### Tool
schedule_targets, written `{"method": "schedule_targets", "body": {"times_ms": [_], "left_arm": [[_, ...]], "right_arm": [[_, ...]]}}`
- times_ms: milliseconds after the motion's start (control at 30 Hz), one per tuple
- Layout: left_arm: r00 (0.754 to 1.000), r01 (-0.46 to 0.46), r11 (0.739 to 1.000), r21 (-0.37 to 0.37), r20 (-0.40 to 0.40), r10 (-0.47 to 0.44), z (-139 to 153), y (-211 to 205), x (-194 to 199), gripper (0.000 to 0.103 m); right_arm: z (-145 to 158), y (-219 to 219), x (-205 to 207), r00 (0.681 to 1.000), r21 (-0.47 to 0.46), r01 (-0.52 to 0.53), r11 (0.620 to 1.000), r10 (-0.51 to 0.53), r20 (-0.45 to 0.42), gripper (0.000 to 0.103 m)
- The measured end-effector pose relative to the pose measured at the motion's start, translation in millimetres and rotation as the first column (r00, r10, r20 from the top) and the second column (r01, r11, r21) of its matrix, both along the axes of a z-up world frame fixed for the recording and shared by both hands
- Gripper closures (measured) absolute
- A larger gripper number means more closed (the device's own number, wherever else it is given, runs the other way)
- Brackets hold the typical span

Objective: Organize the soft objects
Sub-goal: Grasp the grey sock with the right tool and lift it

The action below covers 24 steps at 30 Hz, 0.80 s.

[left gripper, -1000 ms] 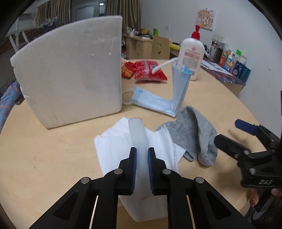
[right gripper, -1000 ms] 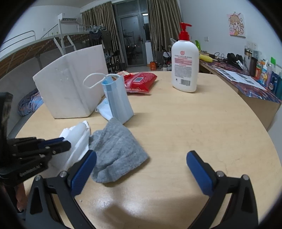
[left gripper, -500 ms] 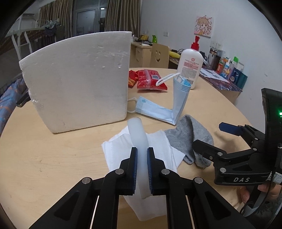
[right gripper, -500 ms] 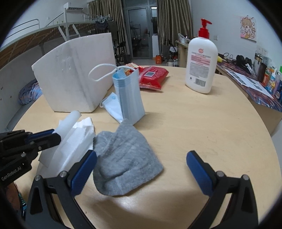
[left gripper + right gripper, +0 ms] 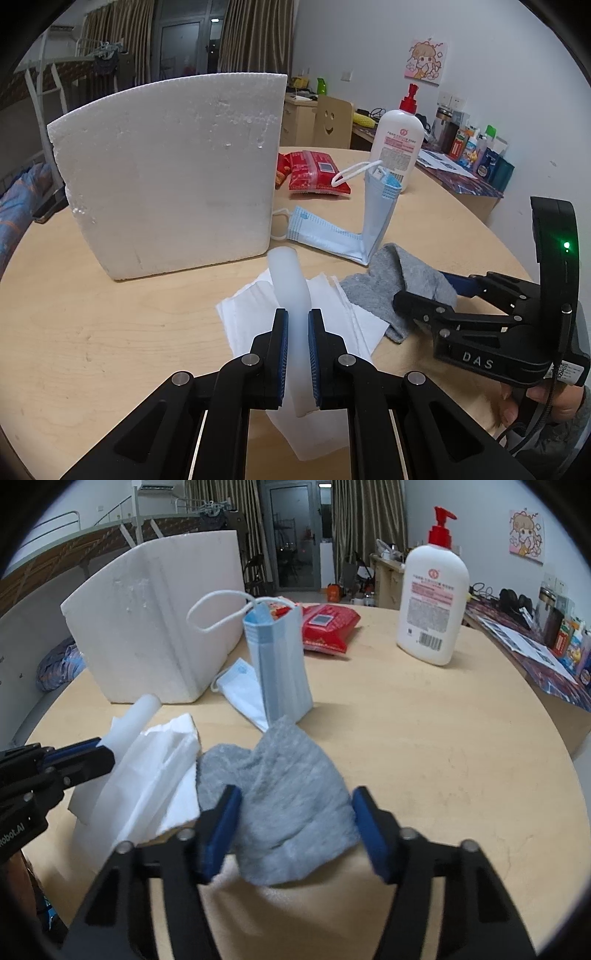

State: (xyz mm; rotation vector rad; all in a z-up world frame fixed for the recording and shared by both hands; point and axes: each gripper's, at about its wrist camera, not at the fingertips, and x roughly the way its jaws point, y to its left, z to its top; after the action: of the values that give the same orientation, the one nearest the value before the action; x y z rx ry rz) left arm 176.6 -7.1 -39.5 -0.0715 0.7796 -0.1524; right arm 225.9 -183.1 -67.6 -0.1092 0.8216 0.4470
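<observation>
The left tongs pinch a pale translucent strip between their blue pads, the strip rising ahead of them over a stack of white tissues that lies flat on the round wooden desk. Just right of the tissues lies the grey sock, crumpled, its left edge touching them. The right tongs are spread wide on either side of the sock's near end — the cloth sits between the two blue pads, though contact with either is hard to judge. Beyond the sock a blue face mask stands folded upright, one half lying flat on the desk toward the white foam box at far left. Farther back lie a red snack packet and, to the right, a white pump bottle — well apart from the sock.
</observation>
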Motion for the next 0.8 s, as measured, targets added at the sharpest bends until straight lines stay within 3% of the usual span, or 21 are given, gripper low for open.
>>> {"method": "schedule_targets", "body": {"times_ms": [200,267,500,800], "left_arm": [[1.0,0.004,1.0,0.0,0.005,-0.004,0,0,-3,0.092],[1.0,0.004,1.0,0.001,0.01,-0.004,1,1,-4,0.092],[1.0,0.005,1.0,-0.003,0.025,-0.005,5,2,-7,0.092],[0.996,0.004,1.0,0.003,0.084,-0.005,23,5,-20,0.092]], "right_arm": [[2,-4,-2,1.0,0.028,0.01,1.0,-0.01,-0.01,0.084],[3,-7,-4,1.0,0.051,0.007,0.999,-0.006,-0.008,0.09],[7,-13,-5,0.999,0.098,0.033,0.995,-0.033,-0.005,0.093],[33,-18,-21,0.996,0.115,0.04,0.992,-0.05,0.08,0.093]]}}
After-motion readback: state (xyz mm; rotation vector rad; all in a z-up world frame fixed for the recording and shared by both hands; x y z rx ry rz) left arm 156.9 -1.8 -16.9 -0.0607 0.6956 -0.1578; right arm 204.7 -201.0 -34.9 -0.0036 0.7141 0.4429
